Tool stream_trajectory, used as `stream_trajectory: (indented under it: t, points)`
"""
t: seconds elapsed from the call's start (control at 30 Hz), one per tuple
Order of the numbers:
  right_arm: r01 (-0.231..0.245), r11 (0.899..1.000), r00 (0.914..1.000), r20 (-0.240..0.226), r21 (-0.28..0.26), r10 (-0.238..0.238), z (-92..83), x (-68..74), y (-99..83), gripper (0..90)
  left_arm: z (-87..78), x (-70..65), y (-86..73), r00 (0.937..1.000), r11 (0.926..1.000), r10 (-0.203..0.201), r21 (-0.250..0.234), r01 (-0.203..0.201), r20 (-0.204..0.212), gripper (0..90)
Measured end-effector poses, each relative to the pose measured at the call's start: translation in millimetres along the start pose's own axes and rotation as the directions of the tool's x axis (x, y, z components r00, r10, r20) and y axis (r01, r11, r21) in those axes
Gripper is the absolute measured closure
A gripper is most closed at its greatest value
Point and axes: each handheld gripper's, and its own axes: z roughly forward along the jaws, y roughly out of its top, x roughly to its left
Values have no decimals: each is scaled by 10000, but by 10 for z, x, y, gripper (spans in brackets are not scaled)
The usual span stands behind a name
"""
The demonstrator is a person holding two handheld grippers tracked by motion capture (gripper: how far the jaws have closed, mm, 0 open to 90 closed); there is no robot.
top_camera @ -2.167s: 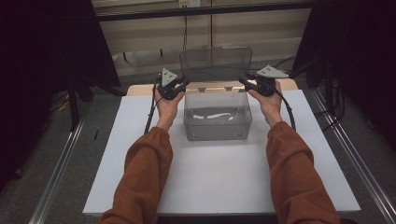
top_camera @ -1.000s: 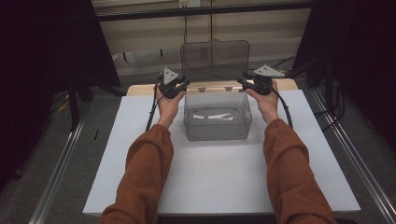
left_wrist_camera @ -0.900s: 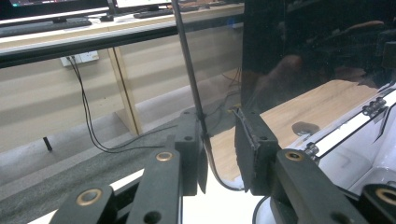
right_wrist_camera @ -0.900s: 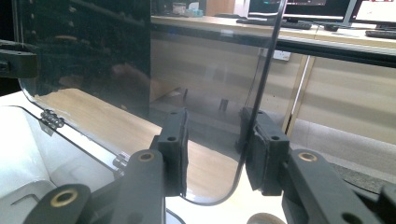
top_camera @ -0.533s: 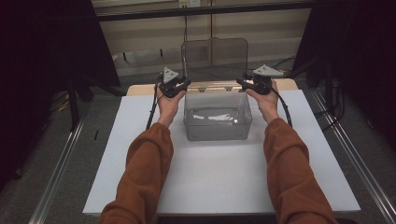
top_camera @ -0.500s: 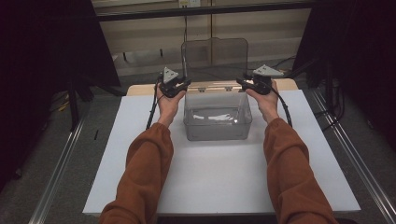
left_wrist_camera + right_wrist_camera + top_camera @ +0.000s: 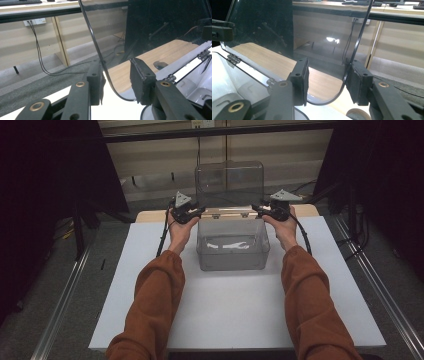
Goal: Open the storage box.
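Note:
A clear plastic box (image 7: 232,252) sits on the white table top, with white items (image 7: 230,244) on its floor. Its hinged clear lid (image 7: 229,182) stands upright behind it. My left gripper (image 7: 196,212) is at the lid's lower left corner and my right gripper (image 7: 260,210) at its lower right corner. Both pairs of jaws have just been opening. In the left gripper view the lid's (image 7: 155,25) rounded corner lies between the left gripper's (image 7: 117,75) spread jaws, unpressed. The right gripper view shows the lid (image 7: 274,25) loose between the right gripper's (image 7: 328,75) jaws.
A white sheet (image 7: 235,315) covers the table, with a wooden strip (image 7: 150,215) at the back edge. Metal rails (image 7: 65,305) run along the floor on both sides. A black bar (image 7: 220,131) and hanging cables (image 7: 37,45) lie behind the table.
The lid has swung up from a lower tilt to stand upright. Both hands have stayed at the lid's lower corners.

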Motion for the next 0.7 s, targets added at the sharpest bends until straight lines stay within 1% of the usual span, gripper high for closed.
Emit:
stream_trajectory:
  t: [0.03, 0.07, 0.1, 0.13, 0.2, 0.23, 0.3, 0.33, 0.37, 0.43, 0.47, 0.53, 0.57, 0.63, 0.7]
  points:
    - [22, 10000, 10000, -11, 24, -22, 2, -1, 1, 545, 3, 4, 1, 10000, 10000, 5, 8, -5, 67, 629]
    - [39, 10000, 10000, -20, 66, -38, 1, -2, 3, 543, 6, 6, -2, 9999, 10000, -80, 20, 80, 101, 628]
    - [67, 9999, 10000, -30, 83, -66, 3, -4, 4, 543, 7, 15, -2, 9999, 10000, -39, 56, 39, 121, 629]
    - [33, 9999, 10000, -33, 126, -33, 6, -7, 5, 540, 14, 15, 1, 9999, 9999, -22, 163, 20, 105, 621]
    - [53, 9998, 10000, -39, 175, -53, 12, -16, 8, 536, 20, 15, 4, 9999, 9998, -11, 209, 8, 142, 610]
    - [32, 9998, 10000, -51, 193, -31, 16, -19, 8, 534, 22, 17, 10, 9999, 9995, -63, 322, 58, 128, 608]
    - [-9, 9997, 10000, -64, 243, 11, 16, -19, 10, 532, 26, 21, 12, 9999, 9994, -76, 350, 71, 141, 604]
    - [-20, 9996, 10000, -59, 276, 22, 19, -21, 11, 531, 27, 19, 13, 9998, 9991, -144, 391, 137, 158, 602]
    - [-17, 9996, 10000, -67, 297, 19, 22, -24, 12, 530, 27, 23, 14, 9998, 9990, -105, 428, 99, 143, 601]
    - [-1, 9994, 10000, -81, 358, 4, 27, -30, 15, 525, 34, 29, 12, 9996, 9988, -201, 455, 193, 185, 598]
    - [3, 9988, 10000, -79, 482, 0, 34, -38, 17, 516, 37, 35, 13, 9996, 9980, -215, 600, 203, 208, 590]
    - [-34, 9986, 10000, -90, 527, 39, 38, -46, 16, 512, 43, 36, 10, 9995, 9978, -256, 623, 244, 195, 578]
    - [-29, 9979, 9999, -141, 646, 38, 41, -62, 11, 505, 43, 42, 5, 9992, 9972, -338, 673, 322, 233, 577]
    - [-78, 9978, 9997, -212, 664, 92, 38, -78, 5, 508, 50, 65, -2, 9981, 9964, -501, 700, 475, 352, 577]
    - [-75, 9977, 9997, -219, 672, 90, 38, -78, 7, 509, 53, 62, 7, 9983, 9959, -493, 775, 467, 317, 573]
